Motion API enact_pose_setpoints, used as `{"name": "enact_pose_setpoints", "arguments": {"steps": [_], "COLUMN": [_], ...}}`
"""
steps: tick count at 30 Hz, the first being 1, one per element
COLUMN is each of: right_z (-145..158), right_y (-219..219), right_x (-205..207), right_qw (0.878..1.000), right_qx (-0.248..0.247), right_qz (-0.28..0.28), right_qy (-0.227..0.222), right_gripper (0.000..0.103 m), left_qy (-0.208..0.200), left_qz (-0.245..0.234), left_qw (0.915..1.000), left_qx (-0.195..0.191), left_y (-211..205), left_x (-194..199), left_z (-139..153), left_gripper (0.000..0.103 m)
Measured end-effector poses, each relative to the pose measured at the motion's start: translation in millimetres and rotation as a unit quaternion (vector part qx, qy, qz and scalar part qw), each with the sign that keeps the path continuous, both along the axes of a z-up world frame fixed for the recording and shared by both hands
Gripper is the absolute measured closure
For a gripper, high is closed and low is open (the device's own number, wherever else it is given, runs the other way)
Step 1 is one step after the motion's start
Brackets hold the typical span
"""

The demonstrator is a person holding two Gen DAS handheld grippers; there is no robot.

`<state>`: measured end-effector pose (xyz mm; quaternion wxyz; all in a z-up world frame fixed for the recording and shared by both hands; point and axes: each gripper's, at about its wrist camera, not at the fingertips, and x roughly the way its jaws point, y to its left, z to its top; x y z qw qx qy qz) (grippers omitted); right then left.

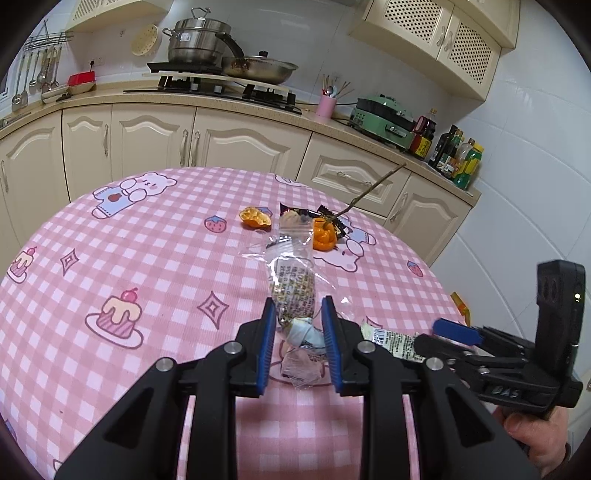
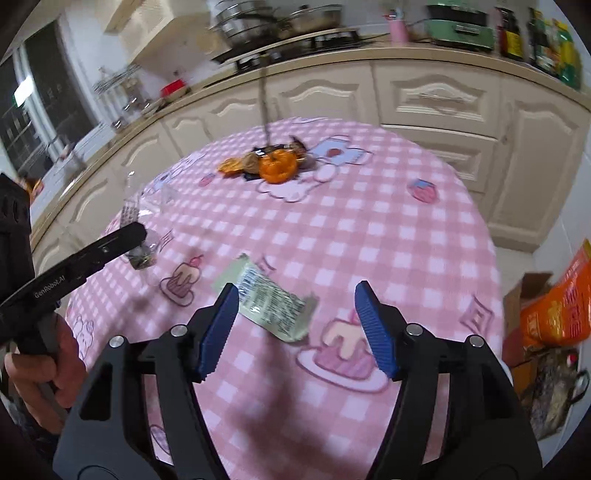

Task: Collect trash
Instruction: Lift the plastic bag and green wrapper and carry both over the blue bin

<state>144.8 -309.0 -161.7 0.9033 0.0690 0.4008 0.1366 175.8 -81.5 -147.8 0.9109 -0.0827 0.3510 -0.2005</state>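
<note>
Collecting in progress. Left gripper (image 1: 298,314) is clenched on a clear bag (image 1: 291,280) of scraps above the table (image 1: 110,236). Right gripper (image 2: 295,306) is released, jaws apart over a green wrapper (image 2: 271,304) lying on the table nearer than the peel (image 2: 277,168). Next, judged: lower and close on the wrapper. No bin is visible; the right view is blurred.

The right wrist view blurs the stove pots (image 2: 258,22), and the twig's (image 2: 264,107) top fades there.
</note>
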Motion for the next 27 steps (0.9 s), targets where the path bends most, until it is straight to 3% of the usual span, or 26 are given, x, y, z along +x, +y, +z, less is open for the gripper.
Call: {"name": "enact_pose_setpoints", "arguments": {"steps": [3,5,10,18,27], "right_z": [-7,-7,-3,20,38], "right_y": [14,23,30,-12,-79], "right_x": [10,11,-3,-31,-62], "right_qw": [0.999,0.998,0.996,0.999,0.994], "right_qx": [-0.018,-0.047,-0.059,0.020,0.077], "right_qz": [0.034,0.047,0.065,0.017,-0.052], "right_qy": [0.009,0.010,0.006,-0.029,-0.065], "right_gripper": [0.042,0.073,0.088,0.089,0.089], "left_qy": [0.003,0.004,0.004,-0.005,-0.018], "left_qz": [-0.001,0.000,-0.004,-0.027,-0.072], "left_qw": [1.0000,1.0000,1.0000,0.9996,0.9973], "left_qx": [0.000,0.002,0.004,0.005,0.001], "left_y": [-1,-2,-3,-23,-69], "left_x": [-2,-4,-7,-15,-28], "left_z": [-2,-3,-3,6,23], "left_gripper": [0.079,0.079,0.079,0.079,0.079]}}
